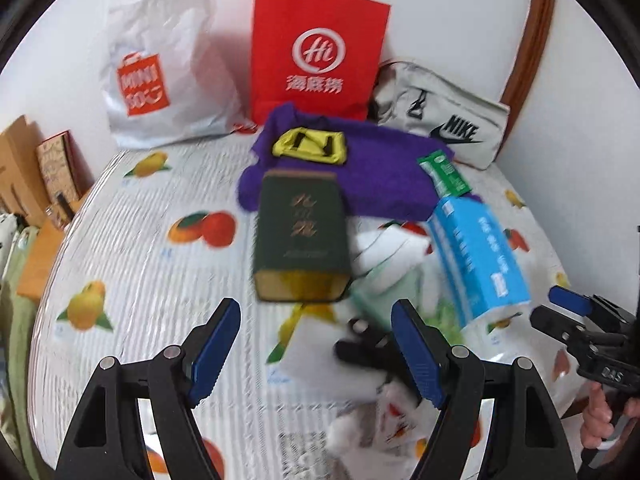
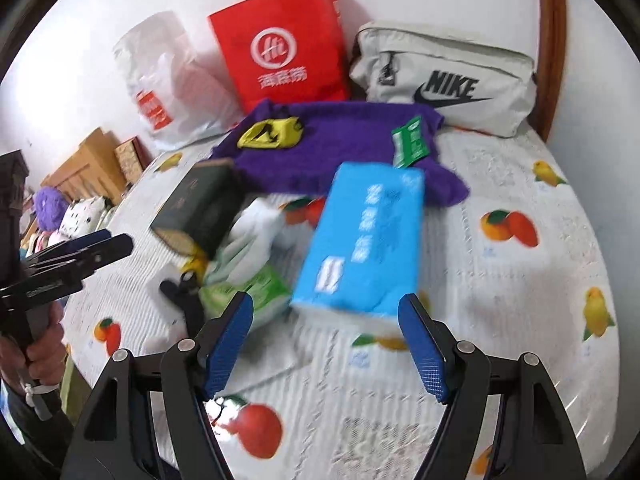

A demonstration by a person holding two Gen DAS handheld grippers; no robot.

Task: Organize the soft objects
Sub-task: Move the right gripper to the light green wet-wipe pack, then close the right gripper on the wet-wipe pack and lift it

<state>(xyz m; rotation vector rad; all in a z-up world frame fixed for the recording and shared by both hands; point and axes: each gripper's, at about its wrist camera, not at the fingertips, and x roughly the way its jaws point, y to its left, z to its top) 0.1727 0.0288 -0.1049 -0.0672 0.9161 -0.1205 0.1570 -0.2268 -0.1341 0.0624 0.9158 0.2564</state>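
Note:
A pile lies on the fruit-print bedcover [image 1: 132,240]. It holds a purple fuzzy cloth [image 1: 372,168] with a yellow pouch [image 1: 308,146] on it, a green packet [image 1: 444,174], a blue tissue pack [image 1: 480,256], a dark green box [image 1: 300,236] and white-green wrapped soft packs [image 1: 384,268]. My left gripper [image 1: 316,332] hangs open just short of the green box, above a black clip [image 1: 360,348]. My right gripper [image 2: 328,332] is open, with the blue tissue pack [image 2: 360,240] right ahead of its fingertips and no contact. Both views are motion-blurred.
Against the wall stand a white Miniso plastic bag [image 1: 160,72], a red paper bag [image 1: 316,52] and a grey Nike bag [image 1: 448,120]. Cardboard boxes [image 1: 36,168] crowd the left bed edge. A wooden headboard [image 2: 552,40] curves at the right. A person's hand [image 2: 36,356] holds the left gripper's handle.

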